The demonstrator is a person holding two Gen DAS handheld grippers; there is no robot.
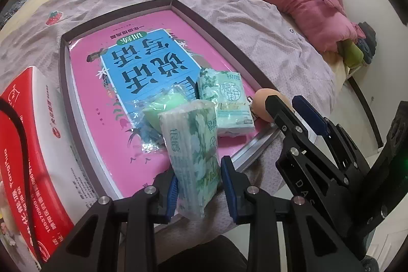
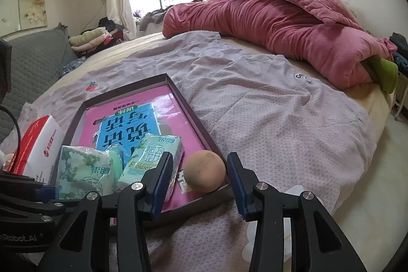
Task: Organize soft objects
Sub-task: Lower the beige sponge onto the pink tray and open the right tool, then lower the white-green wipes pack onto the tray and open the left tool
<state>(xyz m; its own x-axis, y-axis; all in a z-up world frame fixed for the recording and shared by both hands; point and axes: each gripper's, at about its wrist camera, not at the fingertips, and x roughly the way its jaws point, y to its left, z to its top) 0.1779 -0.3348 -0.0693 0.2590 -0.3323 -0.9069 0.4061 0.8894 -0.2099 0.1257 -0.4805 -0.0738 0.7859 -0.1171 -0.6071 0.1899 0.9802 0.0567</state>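
A shallow dark-rimmed tray (image 1: 65,73) lined with a pink book lies on the bed. In it are a green tissue pack (image 1: 227,103), a green sponge in clear wrap (image 1: 163,108) and a tan sponge ball (image 2: 205,171). My left gripper (image 1: 197,193) is shut on a second green tissue pack (image 1: 193,152), holding it at the tray's near edge; it also shows in the right wrist view (image 2: 81,175). My right gripper (image 2: 200,185) is open, its fingers either side of the tan ball (image 1: 267,103) without touching it.
A red and white box (image 1: 28,149) lies left of the tray. A rolled pink quilt (image 2: 293,27) lies across the far side of the bed. Grey bedspread (image 2: 267,119) covers the bed to the right. Folded clothes (image 2: 91,41) are stacked beyond.
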